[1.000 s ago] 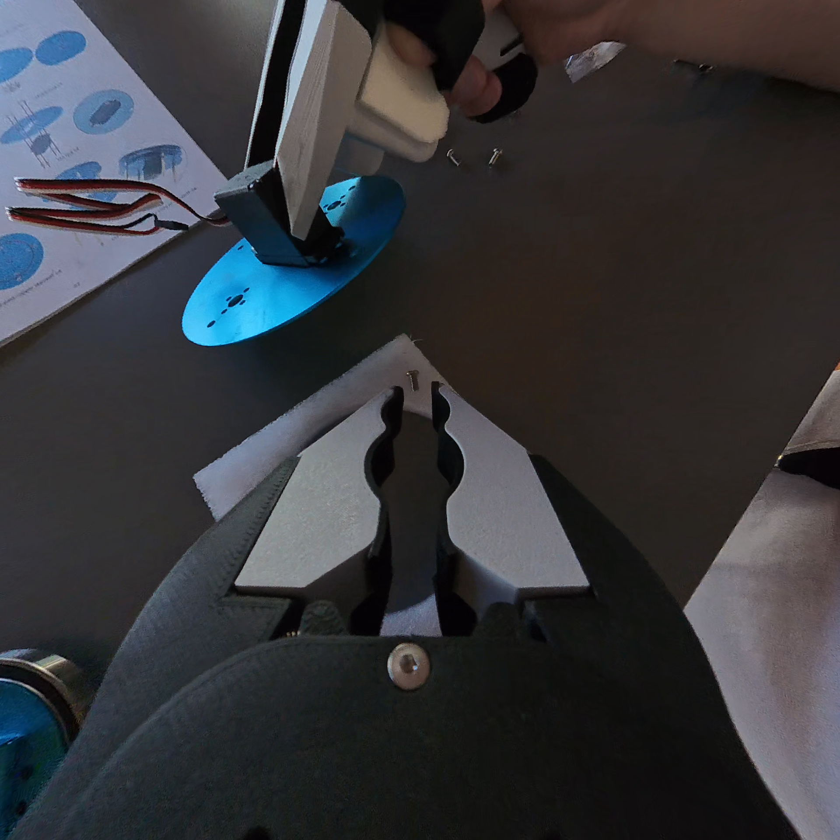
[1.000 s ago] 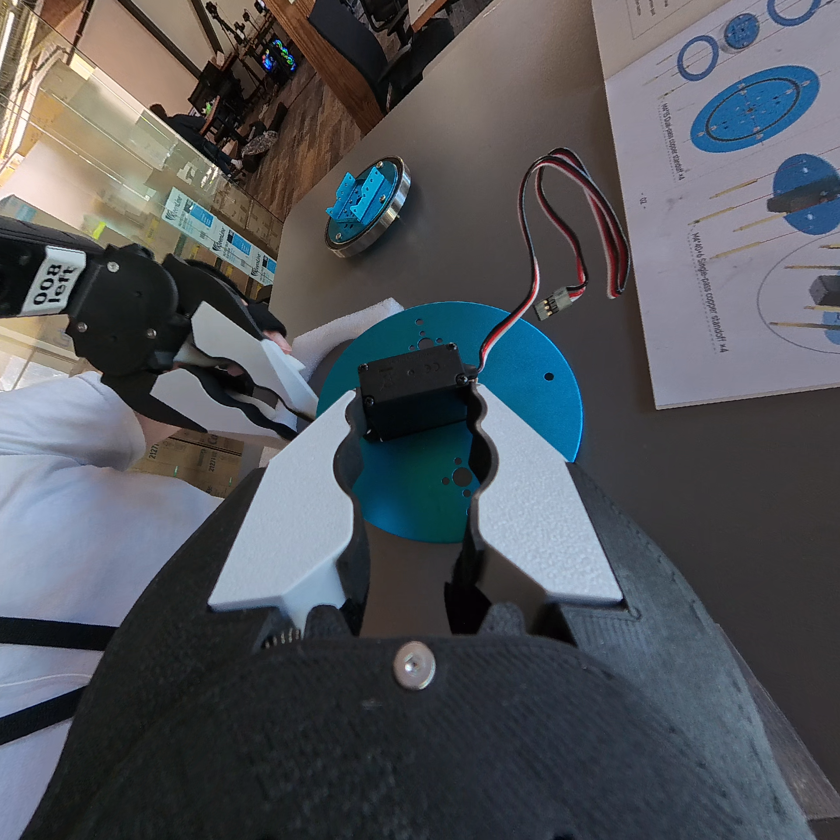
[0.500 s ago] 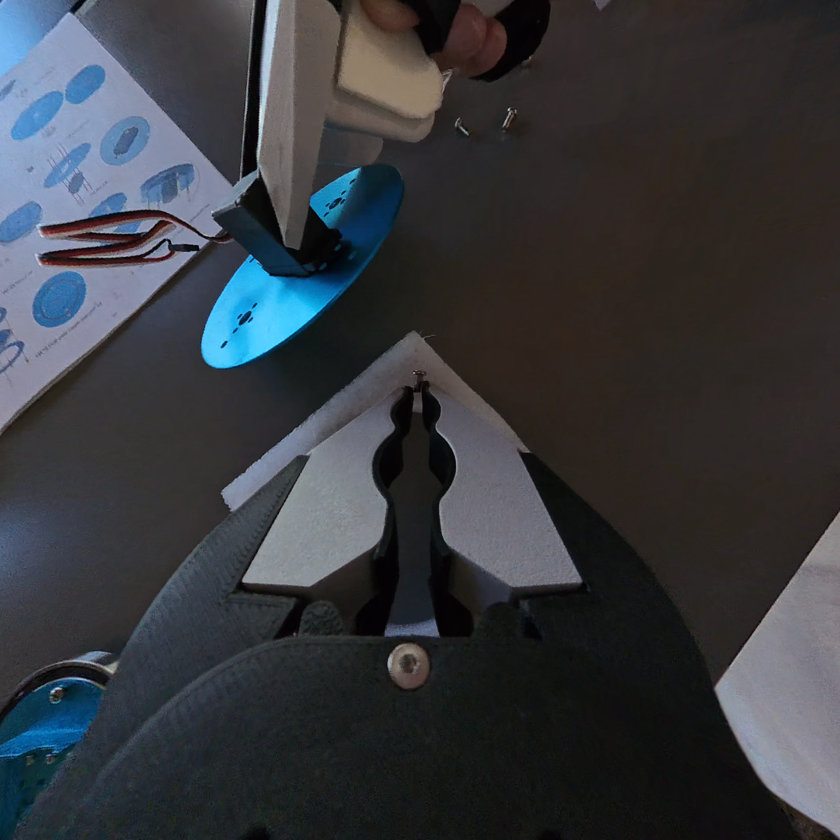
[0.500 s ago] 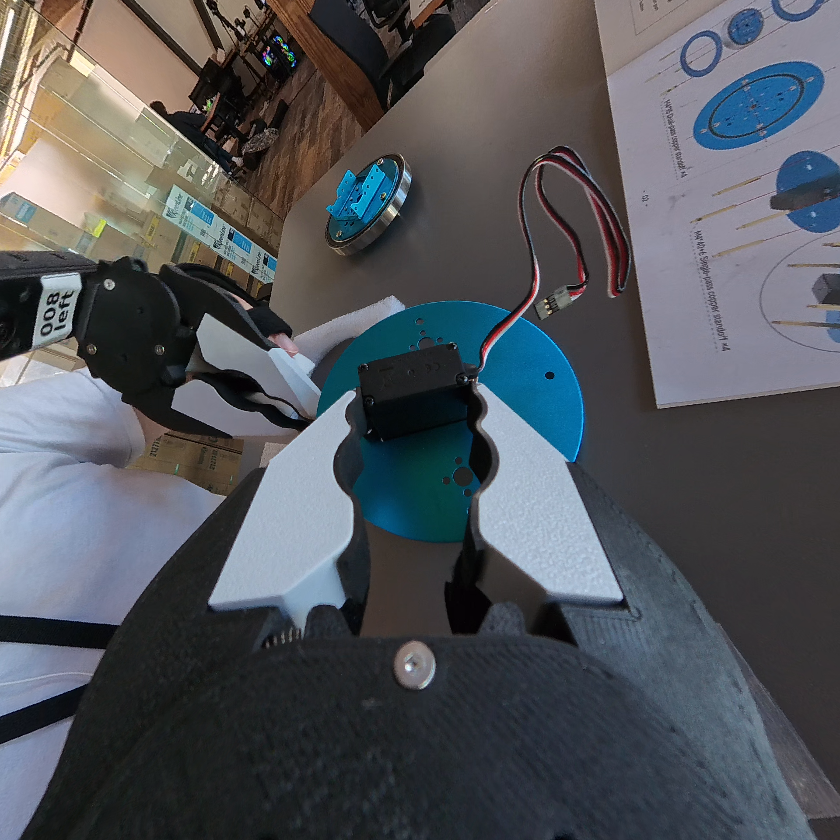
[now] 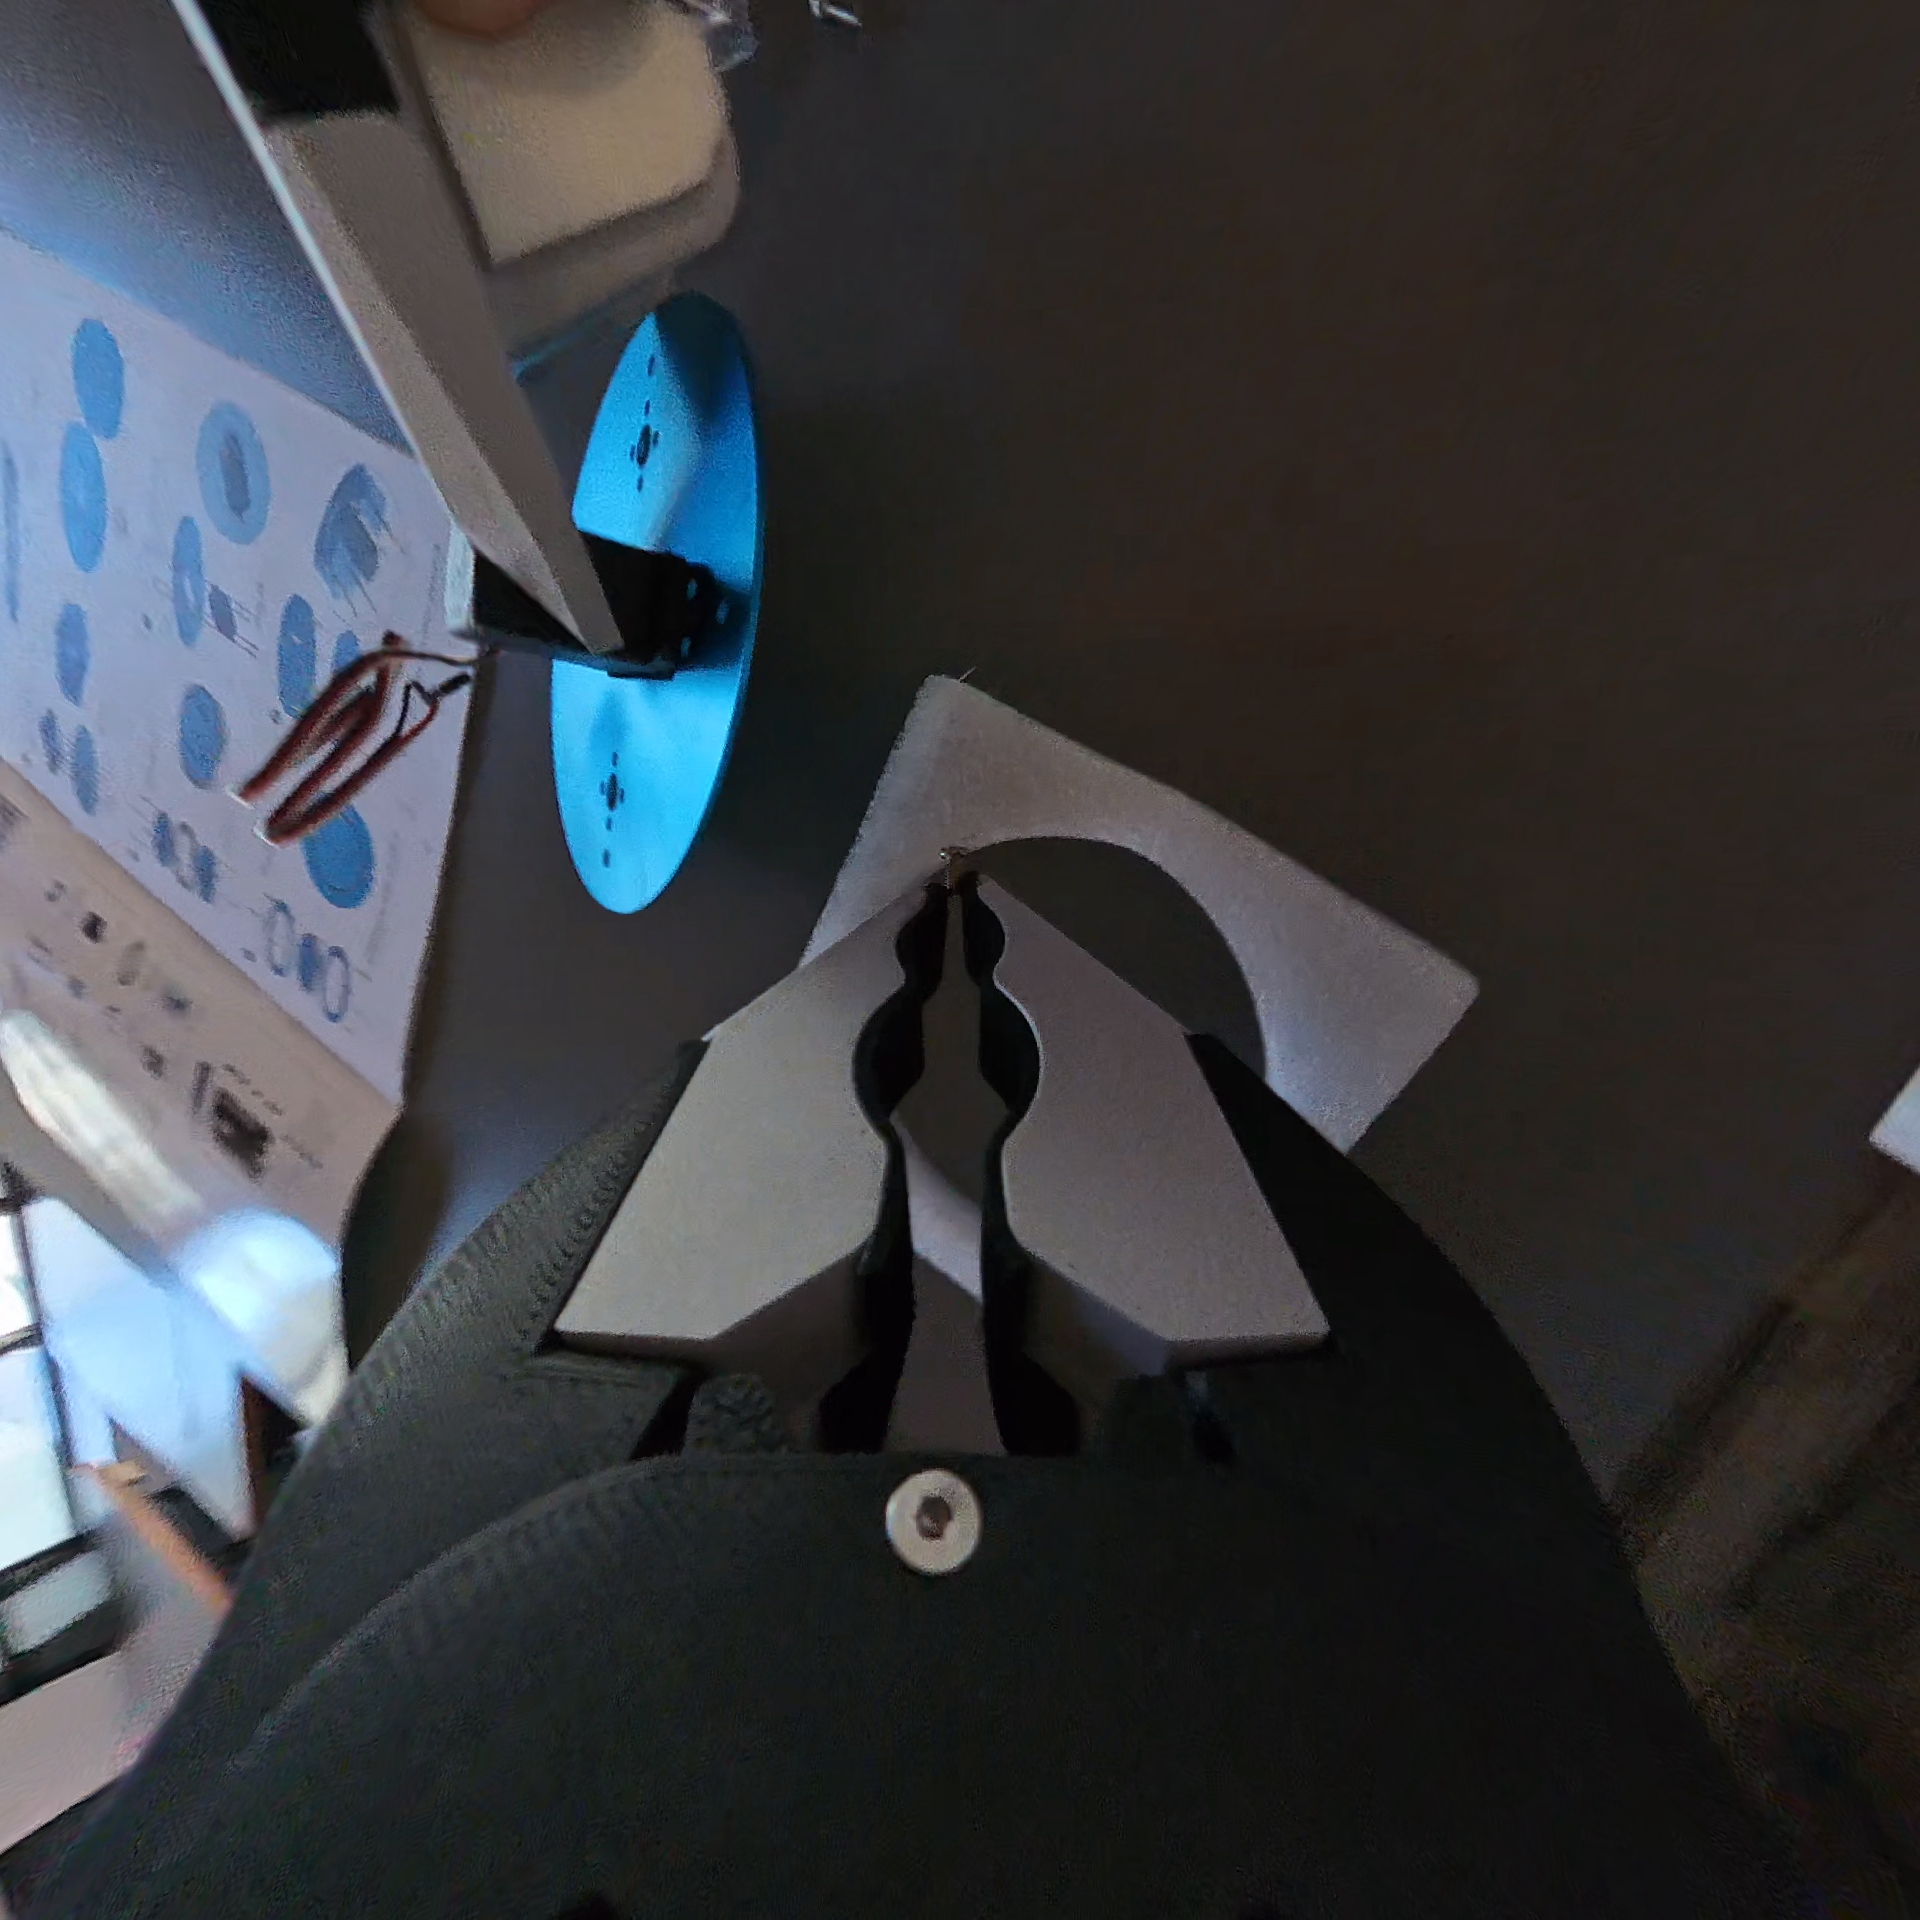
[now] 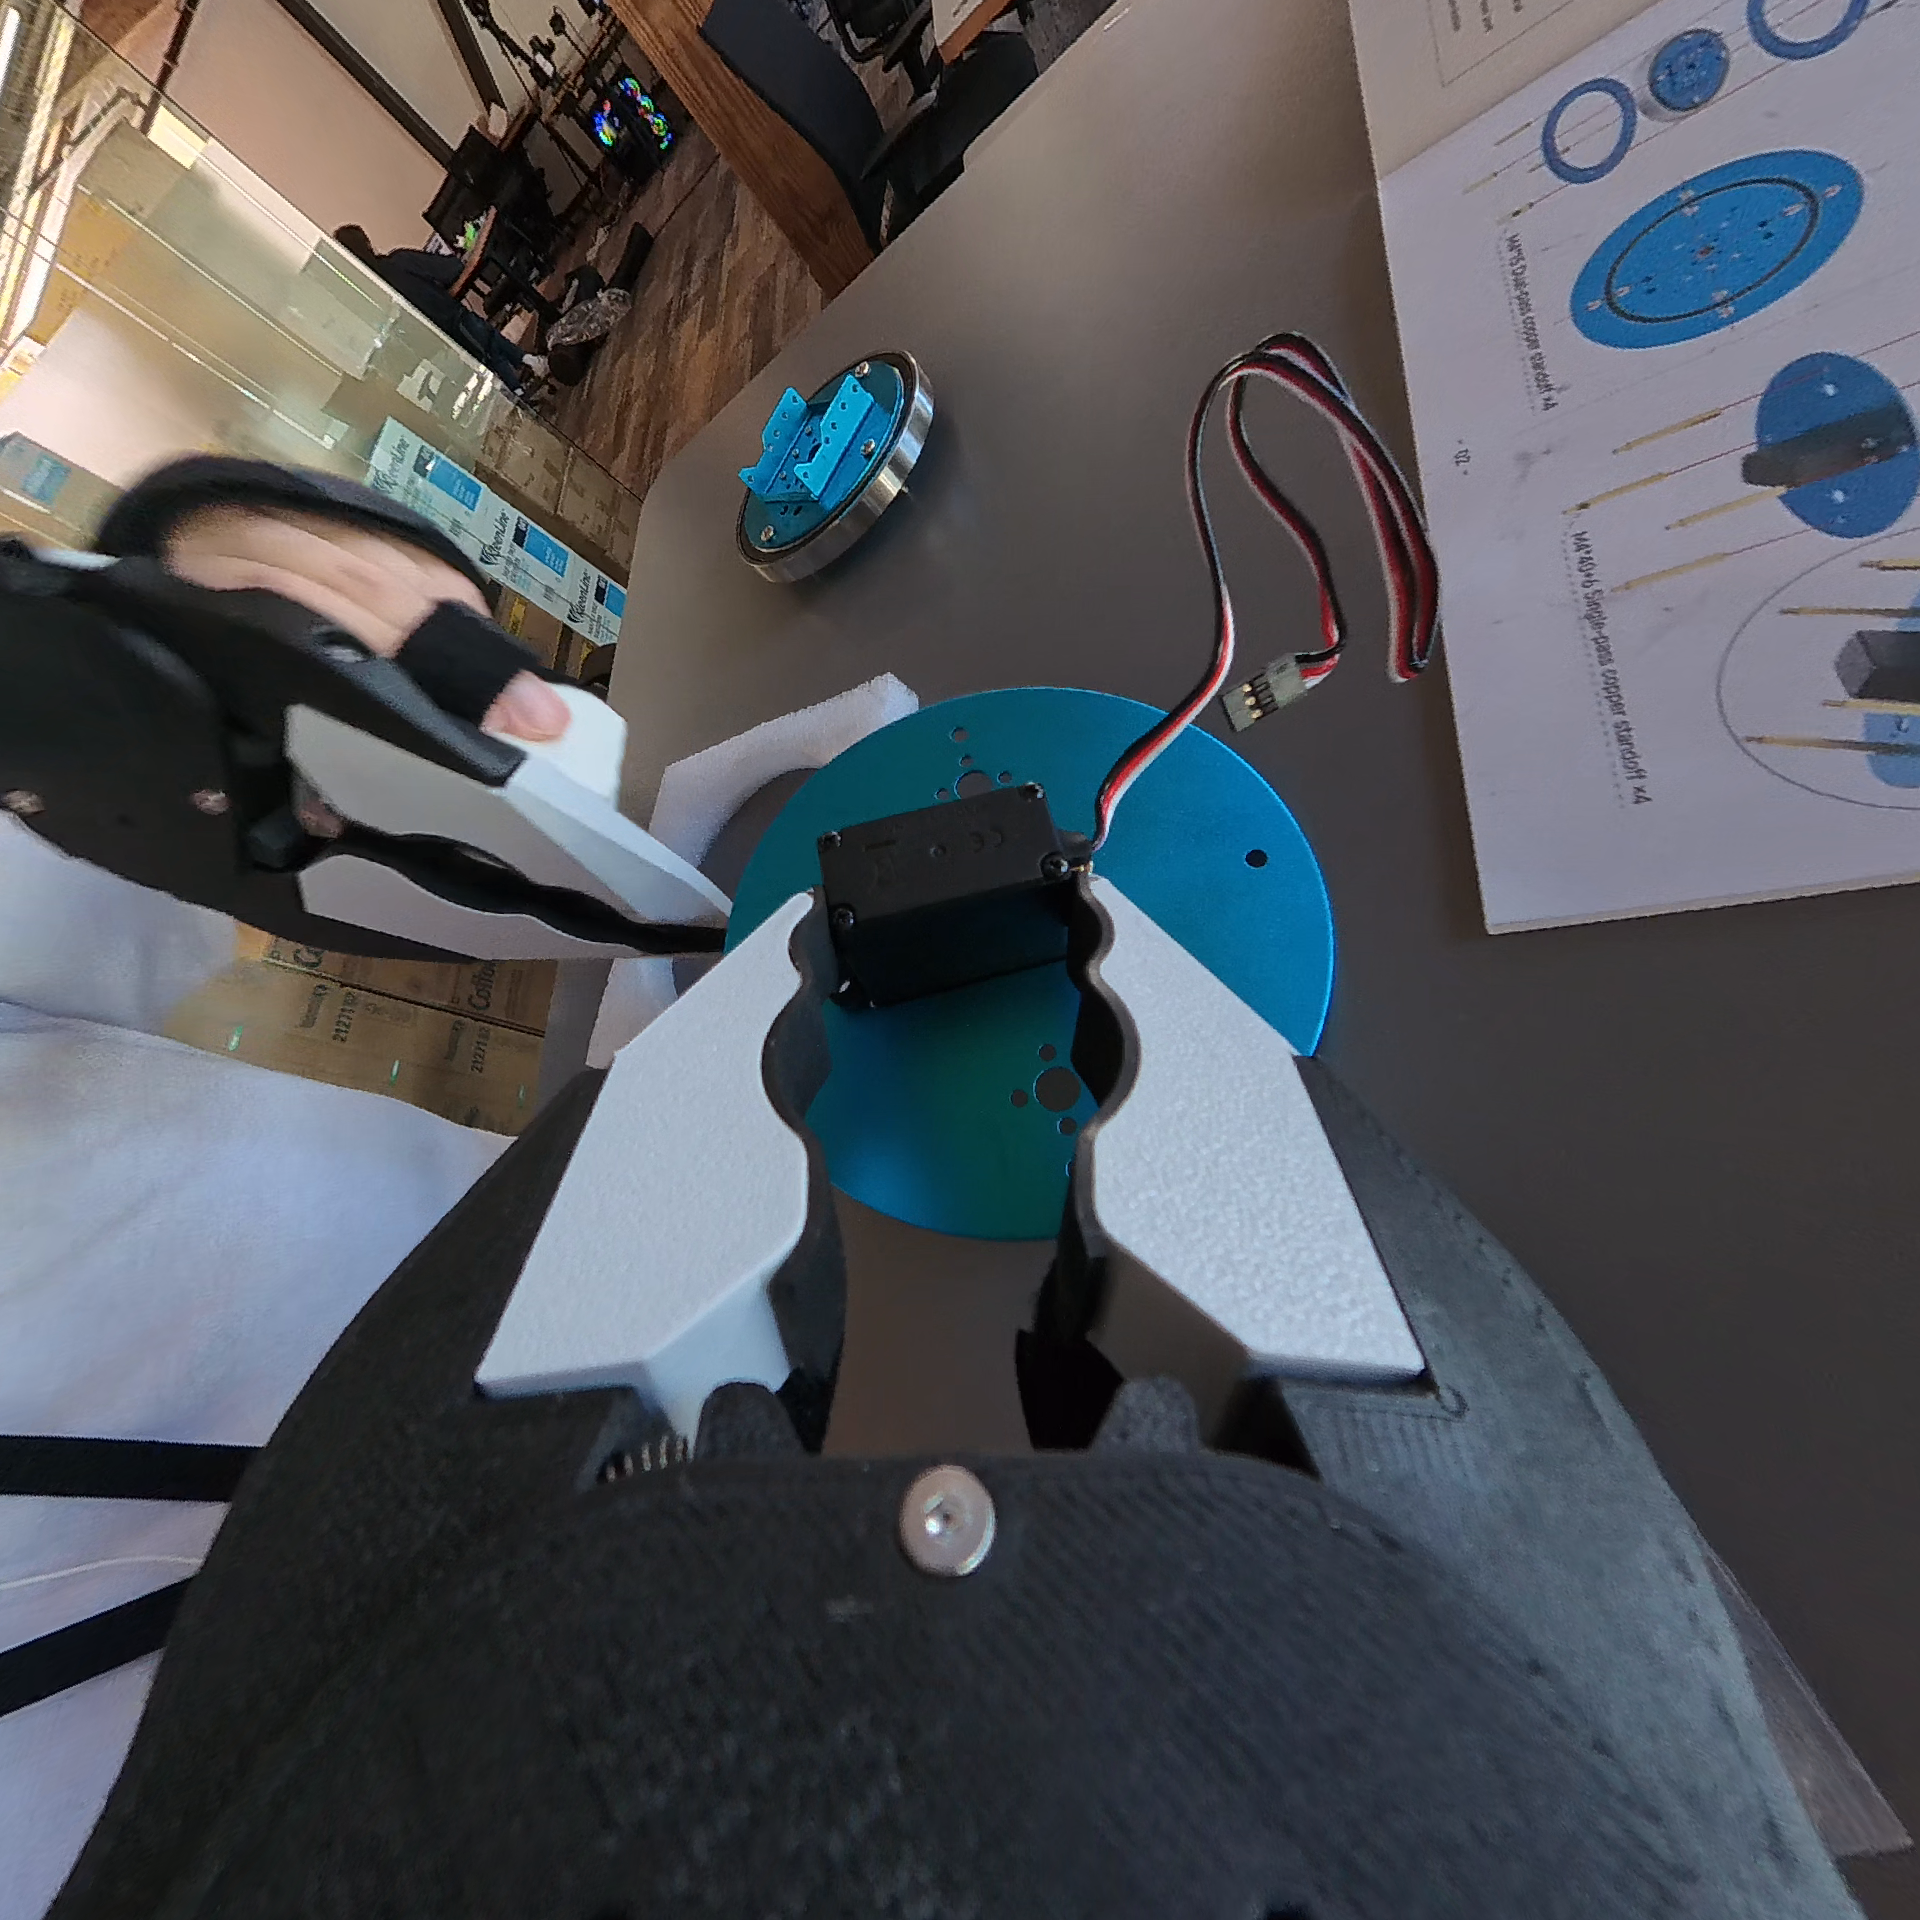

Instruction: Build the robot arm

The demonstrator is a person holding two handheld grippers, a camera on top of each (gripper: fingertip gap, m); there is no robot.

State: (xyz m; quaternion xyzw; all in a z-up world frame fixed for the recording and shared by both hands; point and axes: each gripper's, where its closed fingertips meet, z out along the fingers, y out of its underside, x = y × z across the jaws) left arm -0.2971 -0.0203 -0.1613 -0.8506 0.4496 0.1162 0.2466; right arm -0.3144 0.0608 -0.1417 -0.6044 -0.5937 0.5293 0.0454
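Note:
My right gripper (image 6: 951, 899) is shut on a black servo (image 6: 935, 883) and holds it upright on a blue round plate (image 6: 1226, 935). The servo's red, white and black cable (image 6: 1320, 499) trails away to the instruction sheet. My left gripper (image 5: 956, 885) is shut on a small screw (image 5: 951, 856) pinched at its very tips, just above a white foam piece (image 5: 1299, 894) with a round cut-out. In the right wrist view, the left gripper (image 6: 719, 928) is tilted, with its tips at the plate's left edge beside the servo. The plate (image 5: 665, 748) and servo (image 5: 649, 608) also show in the left wrist view.
A white instruction sheet (image 6: 1714, 468) with blue drawings lies right of the plate. A blue bracket on a metal ring (image 6: 831, 473) stands farther back. The table (image 6: 1558, 1091) is dark grey. A person's white sleeve (image 6: 208, 1195) is at the left. My right fingertips sit around 9 cm from my left ones.
My left gripper closed on the small screw on the foam, lifted it, rolled over and moved toward the blue plate. My right gripper and the servo stayed still.

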